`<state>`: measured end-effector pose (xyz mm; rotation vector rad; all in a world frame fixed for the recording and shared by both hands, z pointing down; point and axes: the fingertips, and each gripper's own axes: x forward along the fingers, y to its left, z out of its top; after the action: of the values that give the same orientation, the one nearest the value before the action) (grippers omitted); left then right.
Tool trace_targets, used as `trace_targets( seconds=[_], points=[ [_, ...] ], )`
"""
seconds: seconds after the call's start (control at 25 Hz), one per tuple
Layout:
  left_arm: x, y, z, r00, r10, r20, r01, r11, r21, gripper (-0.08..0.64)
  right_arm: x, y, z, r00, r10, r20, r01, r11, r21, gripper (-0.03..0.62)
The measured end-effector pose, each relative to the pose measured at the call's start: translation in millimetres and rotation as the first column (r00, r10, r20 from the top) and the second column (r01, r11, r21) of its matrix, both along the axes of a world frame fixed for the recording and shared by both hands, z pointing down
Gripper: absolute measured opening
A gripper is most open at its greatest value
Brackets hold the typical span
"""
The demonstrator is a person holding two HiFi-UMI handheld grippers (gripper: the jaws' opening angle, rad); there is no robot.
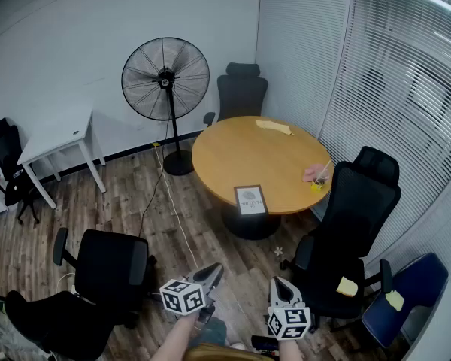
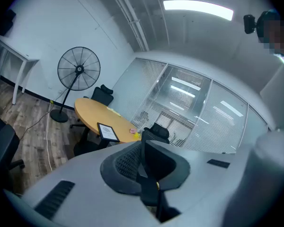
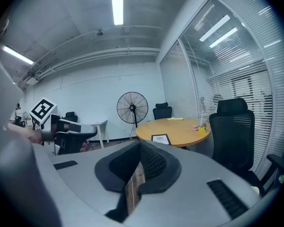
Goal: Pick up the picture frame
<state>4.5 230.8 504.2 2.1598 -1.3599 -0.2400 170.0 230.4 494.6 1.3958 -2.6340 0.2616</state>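
The picture frame (image 1: 250,200) lies flat near the front edge of the round wooden table (image 1: 233,153), dark-bordered with a pale print. It also shows in the left gripper view as the frame (image 2: 108,132) and in the right gripper view as the frame (image 3: 160,139). My left gripper (image 1: 215,270) and right gripper (image 1: 279,283) hang low in the head view, over the wood floor and well short of the table. Both point toward it, roughly level. The left gripper (image 2: 143,148) and the right gripper (image 3: 139,144) have their jaws shut with nothing between them.
A standing fan (image 1: 165,77) is behind the table, its cable (image 1: 169,201) trailing over the floor. Black office chairs stand at the right (image 1: 353,216), behind the table (image 1: 240,92) and at my left (image 1: 109,265). A white desk (image 1: 60,138) is at far left. A pink and yellow item (image 1: 316,177) sits on the table.
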Motion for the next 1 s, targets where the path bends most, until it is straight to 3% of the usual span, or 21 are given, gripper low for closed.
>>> trace_targets(
  seconds=[0.4,0.64,1.0],
  points=[
    [-2.5,10.8,3.0,1.0,-0.026,-0.004,0.026,1.0,-0.009,0.044,6.9,9.0,3.2,1.0,-0.001,-0.01,0.001,1.0,0.001,0.014],
    [1.4,2.6,-2.2,1.0,-0.019,0.014,0.019,1.0,-0.007,0.044,9.0,8.2,-3.4,0.996,-0.015,0.089,0.017,1.0,-0.026,0.014],
    [1.9,-44.5,0.4,0.998,-0.002,0.068,0.002,1.0,-0.005,0.046,15.7,-44.4,7.4,0.996,0.025,0.087,-0.021,0.999,-0.045,0.014]
  ],
)
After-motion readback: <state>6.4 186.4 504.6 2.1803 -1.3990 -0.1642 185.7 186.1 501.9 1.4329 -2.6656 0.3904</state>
